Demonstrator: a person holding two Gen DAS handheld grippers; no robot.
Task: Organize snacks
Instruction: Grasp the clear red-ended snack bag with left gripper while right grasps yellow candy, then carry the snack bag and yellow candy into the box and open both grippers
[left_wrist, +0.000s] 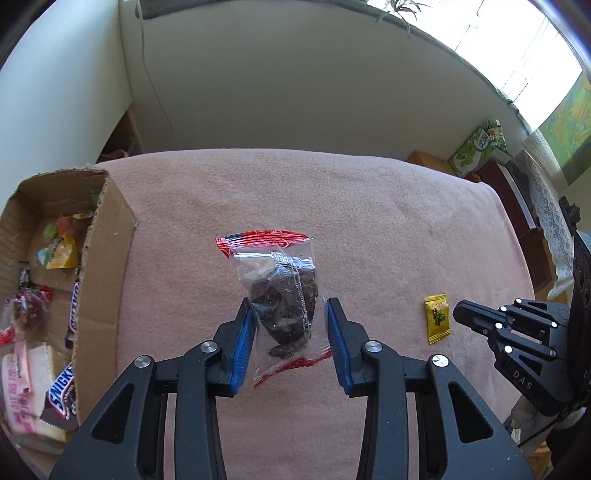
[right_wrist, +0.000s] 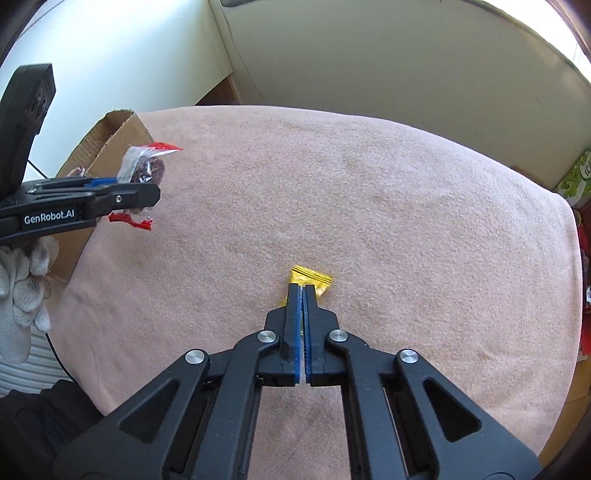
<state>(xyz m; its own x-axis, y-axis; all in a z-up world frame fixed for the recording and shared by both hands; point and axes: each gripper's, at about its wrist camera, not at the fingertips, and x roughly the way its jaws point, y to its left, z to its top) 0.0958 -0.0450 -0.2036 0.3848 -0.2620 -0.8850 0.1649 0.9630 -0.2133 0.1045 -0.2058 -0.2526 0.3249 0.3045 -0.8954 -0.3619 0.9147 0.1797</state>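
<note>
Two grippers: left gripper (left_wrist: 290, 306) clamps the clear red-edged dried-fruit packet (left_wrist: 282, 295) between its pads; right gripper (right_wrist: 303, 291) pinches the small yellow candy wrapper (right_wrist: 312, 279) at its tips.

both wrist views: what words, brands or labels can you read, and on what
"GenRobot.AI": side of the left gripper.
"DAS": body of the right gripper.
"SNICKE", cut off: brown candy bar in the cardboard box.
Yellow candy wrapper, green carton, pink packet: print too small or blurred to read.
</note>
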